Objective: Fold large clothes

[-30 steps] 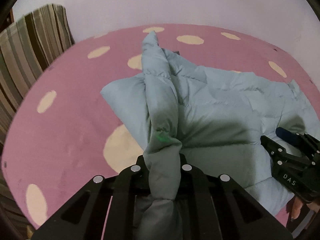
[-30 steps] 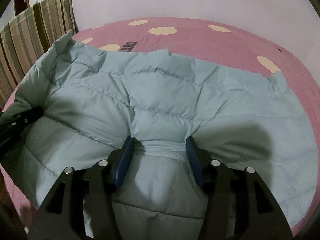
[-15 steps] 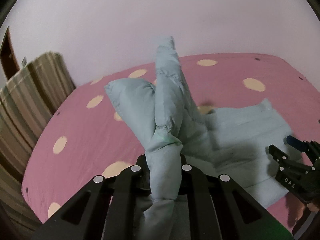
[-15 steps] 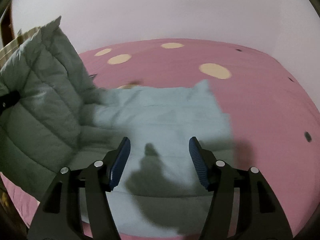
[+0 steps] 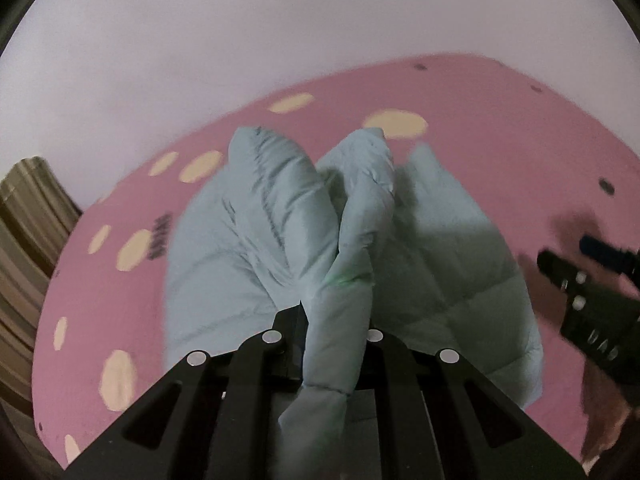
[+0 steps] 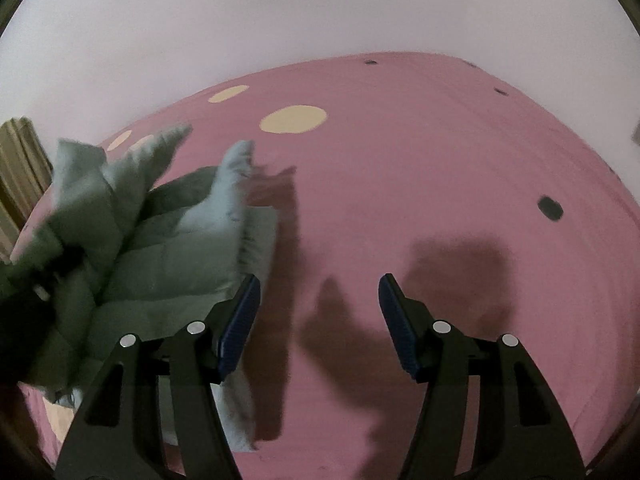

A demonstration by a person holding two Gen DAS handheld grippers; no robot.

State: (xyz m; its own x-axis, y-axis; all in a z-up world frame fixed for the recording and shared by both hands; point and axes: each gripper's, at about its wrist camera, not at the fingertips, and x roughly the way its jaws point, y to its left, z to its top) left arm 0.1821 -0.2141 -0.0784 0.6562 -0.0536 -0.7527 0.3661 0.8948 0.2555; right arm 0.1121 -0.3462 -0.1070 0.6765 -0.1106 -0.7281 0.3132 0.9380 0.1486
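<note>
the left gripper [image 5: 336, 320] is clamped on a bunched edge of the puffy blue jacket [image 5: 440, 264], w/ that part lifted up over the rest, which lies on the pink spotty bed [image 5: 500, 120]. the right gripper [image 6: 318, 312] has its fingers wide apart & holds nothing, just beside the jacket. looks like 1 fold is partway over. i think it's abt the middle: lay it flat, then more folds r left.
</note>
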